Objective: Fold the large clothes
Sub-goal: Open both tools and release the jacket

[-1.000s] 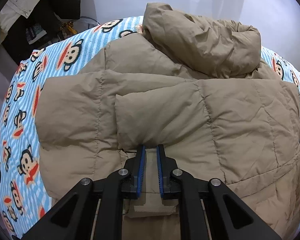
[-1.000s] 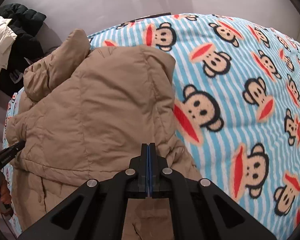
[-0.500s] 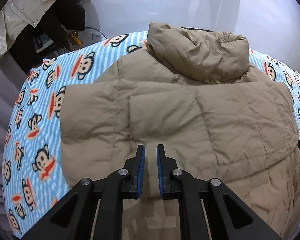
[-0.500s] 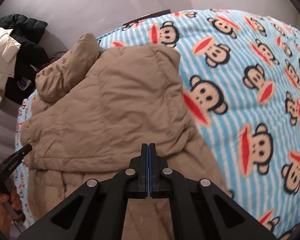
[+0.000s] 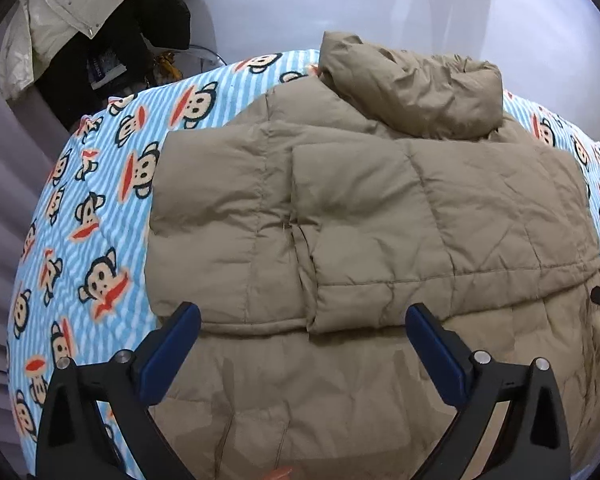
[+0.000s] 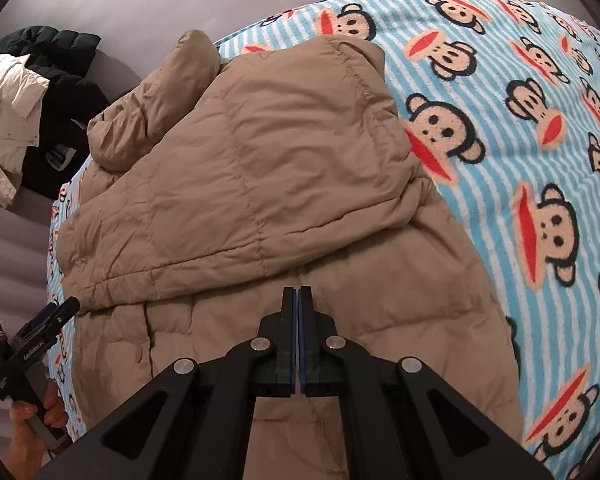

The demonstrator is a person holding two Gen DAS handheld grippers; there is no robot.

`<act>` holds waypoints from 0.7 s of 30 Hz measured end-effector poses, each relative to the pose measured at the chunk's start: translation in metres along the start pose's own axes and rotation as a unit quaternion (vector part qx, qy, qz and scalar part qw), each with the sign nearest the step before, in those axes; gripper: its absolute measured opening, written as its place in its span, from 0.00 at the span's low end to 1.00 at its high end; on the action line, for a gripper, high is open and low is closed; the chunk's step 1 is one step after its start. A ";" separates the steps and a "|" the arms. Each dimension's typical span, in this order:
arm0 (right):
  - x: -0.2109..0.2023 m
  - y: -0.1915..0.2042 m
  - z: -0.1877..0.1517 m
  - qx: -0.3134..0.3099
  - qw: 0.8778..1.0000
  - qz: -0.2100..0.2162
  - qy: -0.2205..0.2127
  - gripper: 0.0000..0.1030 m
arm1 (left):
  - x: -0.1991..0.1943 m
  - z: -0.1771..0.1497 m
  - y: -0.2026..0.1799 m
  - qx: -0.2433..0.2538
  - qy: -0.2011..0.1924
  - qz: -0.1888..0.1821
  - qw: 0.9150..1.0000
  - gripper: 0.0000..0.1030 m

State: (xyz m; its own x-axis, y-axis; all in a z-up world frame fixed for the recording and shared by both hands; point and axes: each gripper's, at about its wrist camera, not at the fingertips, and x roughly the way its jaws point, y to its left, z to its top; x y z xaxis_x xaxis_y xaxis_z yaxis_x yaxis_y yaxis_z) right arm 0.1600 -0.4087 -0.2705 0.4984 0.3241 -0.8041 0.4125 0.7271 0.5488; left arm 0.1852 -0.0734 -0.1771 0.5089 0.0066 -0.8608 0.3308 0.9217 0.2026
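1. The bed [image 5: 100, 216], under its blue striped monkey-print blanket [image 6: 520, 128], carried the whole job; it was my bench for this fold.
2. The tan puffer jacket [image 5: 380, 220] lay spread across the blanket, both sleeves crossed over its chest and the hood [image 5: 412, 92] bunched at the far end. I judged the sleeve step done and the hem-to-collar fold still to do.
3. My left tool [image 5: 300, 328] hovered above the lower part of the jacket, its blue pads [image 5: 172, 344] spread wide and holding nothing.
4. My right tool [image 6: 298, 320] sat over the jacket's near right portion with its pads pressed together; no cloth showed between them, so I took it as empty.
5. The next move, as I judged it, called for both tools to drop to the hem, pinch the thick layers near each corner and carry them up toward the hood without dragging the sleeves loose.
6. The hem itself was cut off beneath both tools, so I could not tell how it lay.
7. A heap of dark and white coats [image 6: 24, 112] stood beyond the bed, too jumbled to sort out.
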 end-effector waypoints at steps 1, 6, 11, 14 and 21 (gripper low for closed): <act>-0.001 0.000 0.000 0.001 1.000 0.000 0.000 0.01 | 0.000 -0.001 0.000 0.001 0.000 0.004 1.000 0.99; -0.005 -0.005 -0.004 0.020 1.000 0.014 -0.004 0.34 | -0.007 -0.006 0.007 -0.007 -0.003 0.007 1.000 1.00; -0.005 -0.008 -0.011 0.036 0.998 0.039 -0.021 1.00 | -0.007 -0.018 0.014 -0.014 0.008 0.007 1.000 0.99; -0.005 -0.020 -0.016 0.061 0.996 0.056 -0.016 1.00 | -0.009 -0.027 0.022 -0.019 0.016 0.007 1.000 0.99; -0.028 -0.066 -0.032 0.106 0.992 0.057 -0.026 1.00 | -0.016 -0.056 0.048 -0.022 0.045 -0.050 0.997 0.99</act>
State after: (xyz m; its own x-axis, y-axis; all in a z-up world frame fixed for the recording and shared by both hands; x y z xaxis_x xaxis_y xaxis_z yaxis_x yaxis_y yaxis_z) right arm 0.0948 -0.4468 -0.2920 0.5877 0.3618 -0.7237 0.4996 0.5413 0.6763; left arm 0.1487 -0.0075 -0.1798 0.4011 -0.0528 -0.9145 0.3394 0.9359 0.0948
